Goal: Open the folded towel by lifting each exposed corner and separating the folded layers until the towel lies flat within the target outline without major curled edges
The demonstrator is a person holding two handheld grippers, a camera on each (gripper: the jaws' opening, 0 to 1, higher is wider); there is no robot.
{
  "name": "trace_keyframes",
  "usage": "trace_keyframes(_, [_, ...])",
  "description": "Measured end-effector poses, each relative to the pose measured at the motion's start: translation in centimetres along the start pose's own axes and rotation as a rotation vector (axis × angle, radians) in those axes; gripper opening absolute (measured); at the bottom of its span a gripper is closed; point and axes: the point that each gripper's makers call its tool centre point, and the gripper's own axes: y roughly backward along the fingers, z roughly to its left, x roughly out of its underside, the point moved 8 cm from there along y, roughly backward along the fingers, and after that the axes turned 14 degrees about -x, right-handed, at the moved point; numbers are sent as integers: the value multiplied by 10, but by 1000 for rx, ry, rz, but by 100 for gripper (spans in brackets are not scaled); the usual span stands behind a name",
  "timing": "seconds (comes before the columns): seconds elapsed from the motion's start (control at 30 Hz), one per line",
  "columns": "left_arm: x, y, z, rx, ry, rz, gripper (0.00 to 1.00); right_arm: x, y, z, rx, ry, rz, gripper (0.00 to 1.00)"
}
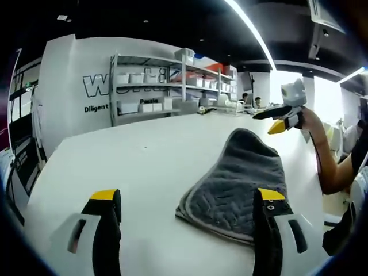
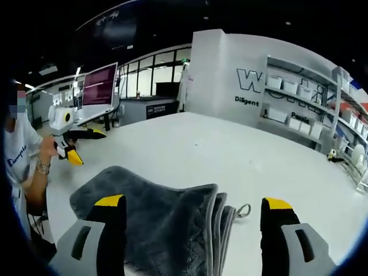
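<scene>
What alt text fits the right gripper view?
A folded grey towel lies on a white table, stacked edges and hanging loop showing, between the open right gripper jaws. The left gripper hovers beyond.

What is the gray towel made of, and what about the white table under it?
The gray towel looks like soft, fuzzy cloth, probably microfiber or terry: its surface is matte and nappy, with stitched edges and stacked folded layers. The white table looks smooth and hard, maybe laminate or painted board; it shows a faint sheen and no grain.
</scene>
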Motion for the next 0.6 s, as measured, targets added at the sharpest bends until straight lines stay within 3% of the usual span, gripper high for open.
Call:
trace_keyframes(0.27, [12, -19, -4, 55, -35, 78, 83, 9, -1, -10, 17, -27, 18, 99])
trace_keyframes(0.43, [12, -18, -4, 61, -39, 75, 75, 19, -6, -14, 4, -48, 44, 95])
trace_keyframes(0.6, [10, -9, -2, 44, -19, 37, 83, 31, -15, -23, 0, -75, 109, 88])
